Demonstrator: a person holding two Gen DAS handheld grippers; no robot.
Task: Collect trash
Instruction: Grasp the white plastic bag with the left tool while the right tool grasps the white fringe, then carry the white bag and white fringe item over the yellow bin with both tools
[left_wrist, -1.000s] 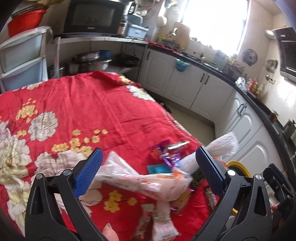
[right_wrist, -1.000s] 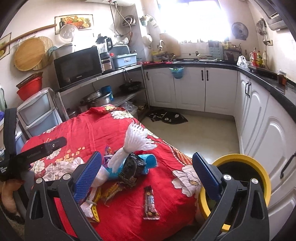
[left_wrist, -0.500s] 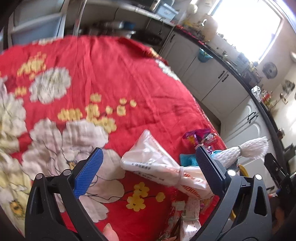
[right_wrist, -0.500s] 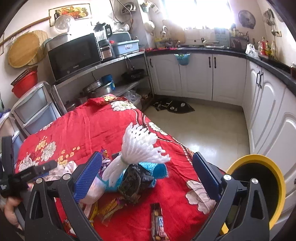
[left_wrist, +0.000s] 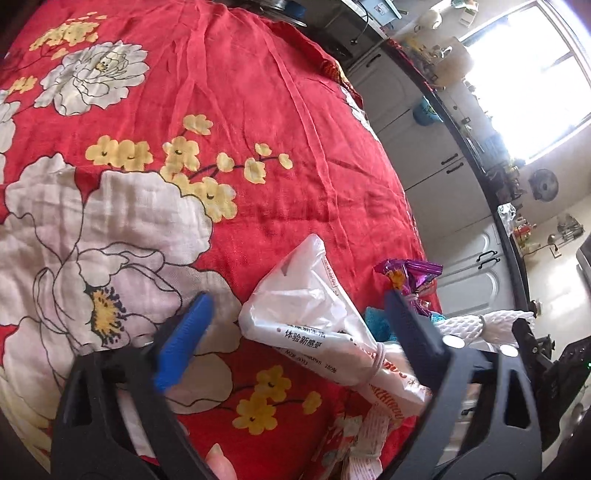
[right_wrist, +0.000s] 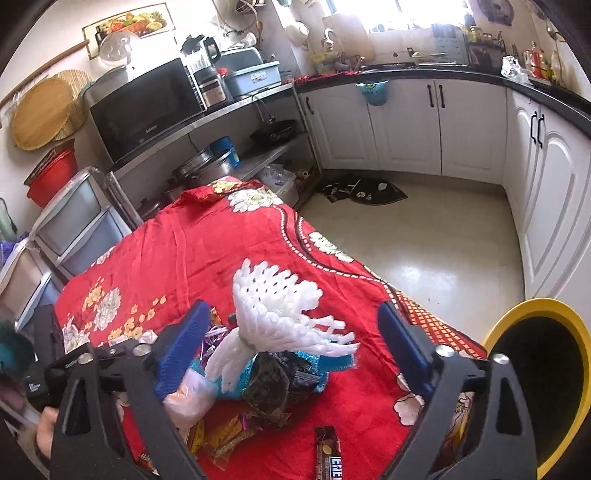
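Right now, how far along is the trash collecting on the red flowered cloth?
Nothing looks binned yet. The left gripper is closing around the white plastic bag; the right gripper closes around the white foam net. Wrappers, including the chocolate bar, remain; the yellow-rimmed bin waits.

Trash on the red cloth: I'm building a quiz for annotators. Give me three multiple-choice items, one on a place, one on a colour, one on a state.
1. Where is the bin?
A) on the cloth
B) on the floor beside the table's right edge
C) on the counter

2. What colour is the bin's rim?
A) yellow
B) green
C) white

3. How is the white plastic bag closed?
A) zipped
B) taped
C) cinched with a rubber band

Answers:
1 B, it stands low beside the red tablecloth, near the cabinets.
2 A, a yellow ring surrounds its dark inside.
3 C, a band pinches its neck between the closing jaws of the left gripper, which do not yet touch it.
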